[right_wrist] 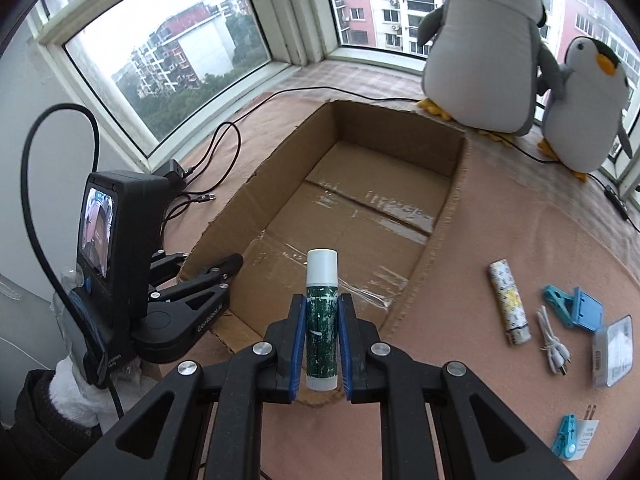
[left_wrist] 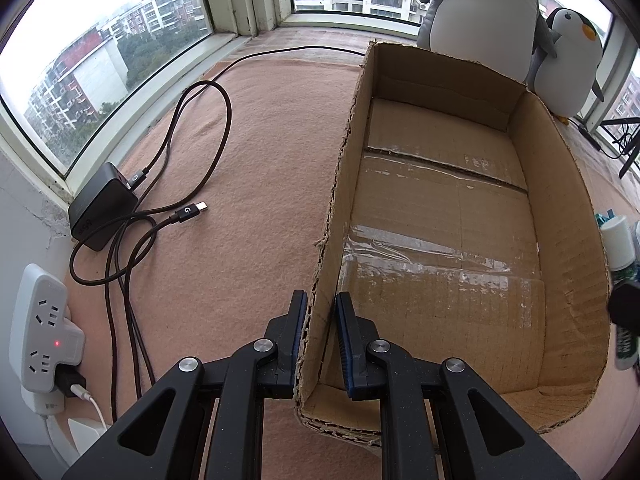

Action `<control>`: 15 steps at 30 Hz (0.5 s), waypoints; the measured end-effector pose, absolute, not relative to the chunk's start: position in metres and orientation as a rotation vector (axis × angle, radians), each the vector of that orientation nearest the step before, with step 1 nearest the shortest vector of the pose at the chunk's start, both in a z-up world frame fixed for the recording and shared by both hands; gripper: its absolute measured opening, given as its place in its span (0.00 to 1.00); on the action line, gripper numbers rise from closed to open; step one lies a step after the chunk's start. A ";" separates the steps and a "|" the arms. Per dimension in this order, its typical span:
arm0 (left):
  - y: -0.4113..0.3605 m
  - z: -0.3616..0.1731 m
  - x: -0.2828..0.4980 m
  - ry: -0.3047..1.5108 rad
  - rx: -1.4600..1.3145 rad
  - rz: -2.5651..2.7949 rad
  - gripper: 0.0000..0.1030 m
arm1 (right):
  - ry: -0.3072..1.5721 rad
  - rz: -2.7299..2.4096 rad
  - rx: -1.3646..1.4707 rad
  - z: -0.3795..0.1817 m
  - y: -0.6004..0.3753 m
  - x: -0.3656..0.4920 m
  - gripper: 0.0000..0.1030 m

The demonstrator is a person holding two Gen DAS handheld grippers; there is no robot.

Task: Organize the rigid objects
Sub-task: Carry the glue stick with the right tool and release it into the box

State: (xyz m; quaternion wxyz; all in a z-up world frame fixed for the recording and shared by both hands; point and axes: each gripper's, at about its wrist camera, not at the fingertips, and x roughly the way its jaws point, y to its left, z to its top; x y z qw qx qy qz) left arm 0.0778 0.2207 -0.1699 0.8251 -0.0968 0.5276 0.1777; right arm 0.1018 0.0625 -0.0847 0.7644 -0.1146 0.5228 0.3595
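An open cardboard box (left_wrist: 568, 248) (right_wrist: 436, 240) lies on the pink blanket with nothing inside it. My left gripper (left_wrist: 321, 304) is shut on the box's near left wall (left_wrist: 316, 320), one finger on each side of the cardboard. My right gripper (right_wrist: 322, 304) is shut on a green glue stick with a white cap (right_wrist: 321, 320), held over the box's near edge. That stick shows blurred at the right edge of the left wrist view (left_wrist: 618, 240). The left gripper (right_wrist: 200, 280) appears at the box's left corner in the right wrist view.
Right of the box lie a patterned lighter (right_wrist: 508, 300), a blue clip (right_wrist: 572, 306), a white cable (right_wrist: 554, 344), a clear case (right_wrist: 614, 352) and a small plug with a clip (right_wrist: 574, 436). Two plush penguins (right_wrist: 484, 48) stand behind. A black charger (left_wrist: 102, 208) and power strip (left_wrist: 42, 328) sit left.
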 end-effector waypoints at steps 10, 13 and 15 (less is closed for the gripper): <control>0.221 -0.169 0.078 1.119 -0.206 0.376 0.15 | 1.097 0.791 -0.284 -0.086 0.075 0.092 0.54; 0.220 -0.169 0.078 1.119 -0.202 0.377 0.15 | 1.062 0.779 -0.289 -0.080 0.072 0.088 0.54; 0.220 -0.169 0.077 1.121 -0.205 0.377 0.15 | 1.060 0.775 -0.275 -0.077 0.069 0.088 0.54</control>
